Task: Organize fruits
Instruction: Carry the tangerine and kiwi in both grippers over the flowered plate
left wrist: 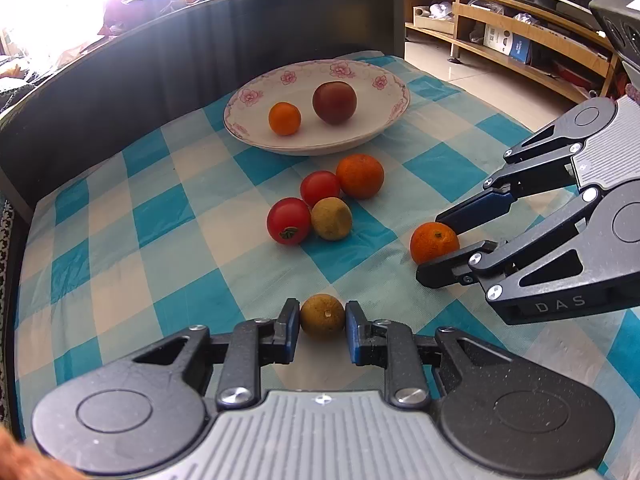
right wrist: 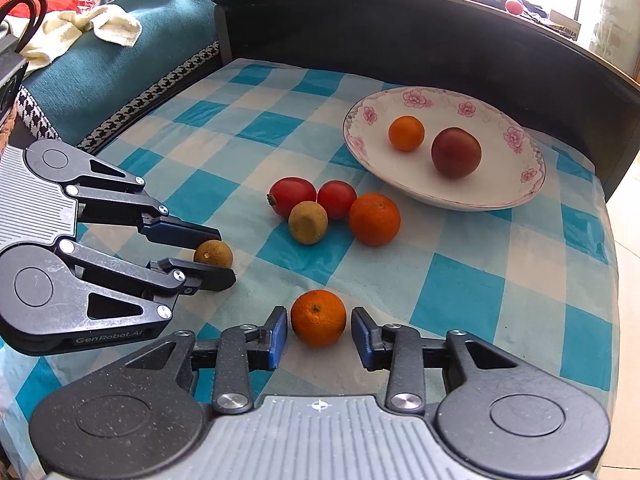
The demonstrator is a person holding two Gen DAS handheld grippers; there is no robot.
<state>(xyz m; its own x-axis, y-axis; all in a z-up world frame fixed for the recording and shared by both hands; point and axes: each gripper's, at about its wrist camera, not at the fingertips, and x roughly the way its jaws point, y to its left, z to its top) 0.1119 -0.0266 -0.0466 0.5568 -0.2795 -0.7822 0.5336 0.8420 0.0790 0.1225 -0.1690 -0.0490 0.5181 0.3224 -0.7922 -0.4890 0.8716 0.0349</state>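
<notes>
My left gripper (left wrist: 322, 320) has its pads against a small brown fruit (left wrist: 322, 315) resting on the checked cloth; it also shows in the right wrist view (right wrist: 213, 254). My right gripper (right wrist: 319, 330) is open around a small orange (right wrist: 318, 317), with gaps on both sides; the orange also shows in the left wrist view (left wrist: 434, 242). A flowered white plate (left wrist: 376, 128) holds a small orange (left wrist: 284, 118) and a dark red fruit (left wrist: 334, 102). Between plate and grippers lie two red tomatoes (left wrist: 289, 220), a brown fruit (left wrist: 331, 218) and an orange (left wrist: 359, 176).
The blue and white checked cloth (left wrist: 140, 240) covers the surface. A dark raised board (left wrist: 120, 80) runs along the far and left sides. The cloth edge drops to the floor on the right (right wrist: 624, 280). Wooden shelves (left wrist: 500, 40) stand beyond.
</notes>
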